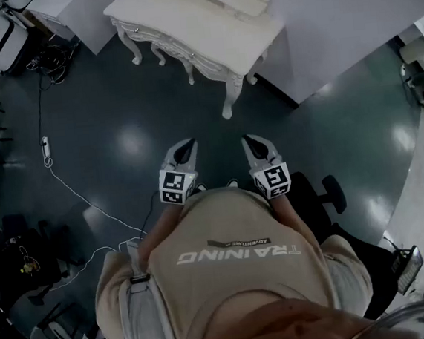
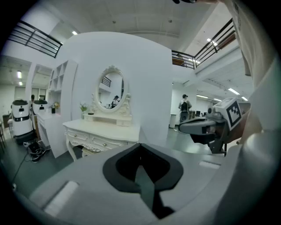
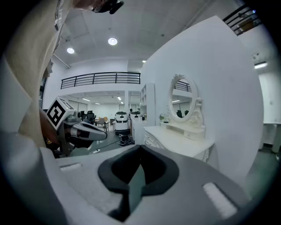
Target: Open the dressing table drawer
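One dressing table (image 1: 206, 31), one oval mirror (image 2: 110, 90), two white machines (image 2: 19, 117) and one white floor cable (image 1: 68, 188) share the hall with two hand-held tools: the left gripper (image 1: 187, 145) and the right gripper (image 1: 249, 140).

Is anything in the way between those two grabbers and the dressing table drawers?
Nothing visible does. Only bare dark floor lies between the left gripper, the right gripper and the dressing table with its drawers. A white cable runs along the floor off to the left, outside that path.
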Available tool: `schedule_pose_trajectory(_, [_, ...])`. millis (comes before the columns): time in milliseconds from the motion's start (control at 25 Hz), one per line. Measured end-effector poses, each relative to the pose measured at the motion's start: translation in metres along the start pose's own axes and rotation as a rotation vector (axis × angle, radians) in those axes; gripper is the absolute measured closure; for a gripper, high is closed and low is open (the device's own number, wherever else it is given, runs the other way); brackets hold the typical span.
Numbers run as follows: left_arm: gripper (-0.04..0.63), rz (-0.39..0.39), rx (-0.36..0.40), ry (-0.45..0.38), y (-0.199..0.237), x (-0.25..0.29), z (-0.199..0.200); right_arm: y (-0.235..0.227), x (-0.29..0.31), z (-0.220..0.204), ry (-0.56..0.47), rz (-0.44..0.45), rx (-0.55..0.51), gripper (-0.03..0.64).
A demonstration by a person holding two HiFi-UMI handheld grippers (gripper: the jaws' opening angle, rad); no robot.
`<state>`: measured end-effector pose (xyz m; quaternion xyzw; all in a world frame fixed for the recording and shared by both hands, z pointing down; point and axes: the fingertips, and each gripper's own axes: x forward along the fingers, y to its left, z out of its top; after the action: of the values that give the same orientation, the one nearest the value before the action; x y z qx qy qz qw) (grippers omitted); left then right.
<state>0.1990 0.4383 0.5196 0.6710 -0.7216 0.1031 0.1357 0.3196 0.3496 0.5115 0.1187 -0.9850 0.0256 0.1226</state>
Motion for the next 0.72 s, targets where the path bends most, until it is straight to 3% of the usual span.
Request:
schedule_pose_trajectory(320, [0.588, -0.005, -0.005, 0.037, -0.056, 0.037, 0.014, -0.053, -0.031, -0.01, -0.026, -0.018, 0.035, 0.614])
schedule_pose_trajectory(520, [0.588, 0.069, -0.025, 0.027, -0.058, 0.054, 0.027, -0.072, -0.037, -0.02, -0.027, 0.031, 0.04, 0.614])
schedule_pose_trajectory(720, [0.588, 0.124, -0.003, 0.033, -0.045, 0.046, 0.024, -0.063, -0.036, -0.037, 0.002, 0.072, 0.065, 0.614])
